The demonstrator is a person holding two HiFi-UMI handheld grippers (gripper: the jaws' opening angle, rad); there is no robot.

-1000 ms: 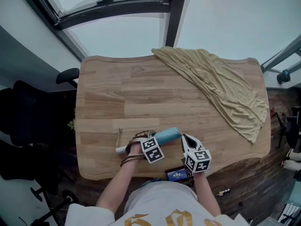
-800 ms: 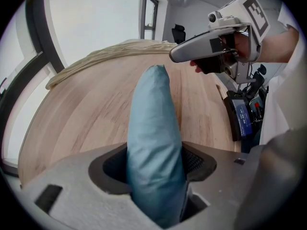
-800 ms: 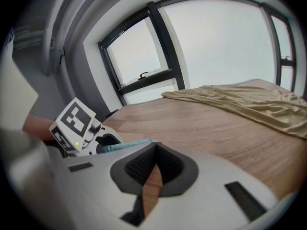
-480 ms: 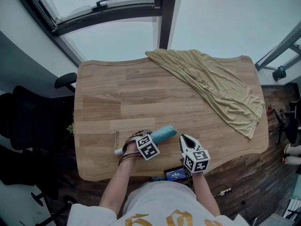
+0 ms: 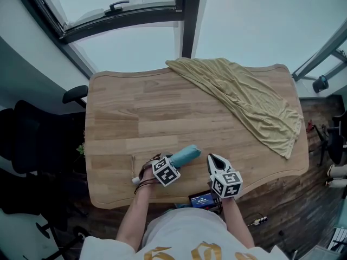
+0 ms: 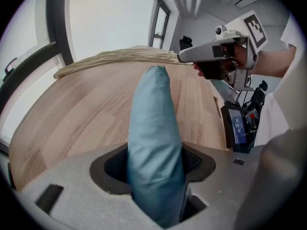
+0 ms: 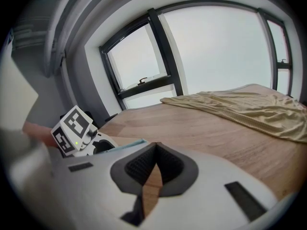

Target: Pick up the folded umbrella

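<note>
**Left gripper clamped on the umbrella at the table's near edge**

In the head view the folded, light blue umbrella (image 5: 184, 155) lies at about 6 o'clock on the wooden table (image 5: 135, 112), close to the edge nearest the person. Its blue end points toward 2 o'clock and its white end toward 8 o'clock. The left gripper (image 5: 169, 166) has it across the middle. Its jaws have just been closing, and the left gripper view shows the umbrella filling the gap between the dark pads (image 6: 111, 169), which press on both sides of it. Whether the umbrella is clear of the wood cannot be told.

The right gripper (image 5: 211, 157) is just beside the umbrella, at its 3 o'clock, and does not touch it. Its jaws are together at the tips, with only a thin slit of table showing between them and nothing held.

A tan cloth (image 5: 244, 99) is spread over the table's far right part, at about 1 to 2 o'clock, well apart from both grippers and hanging over the right edge.
</note>
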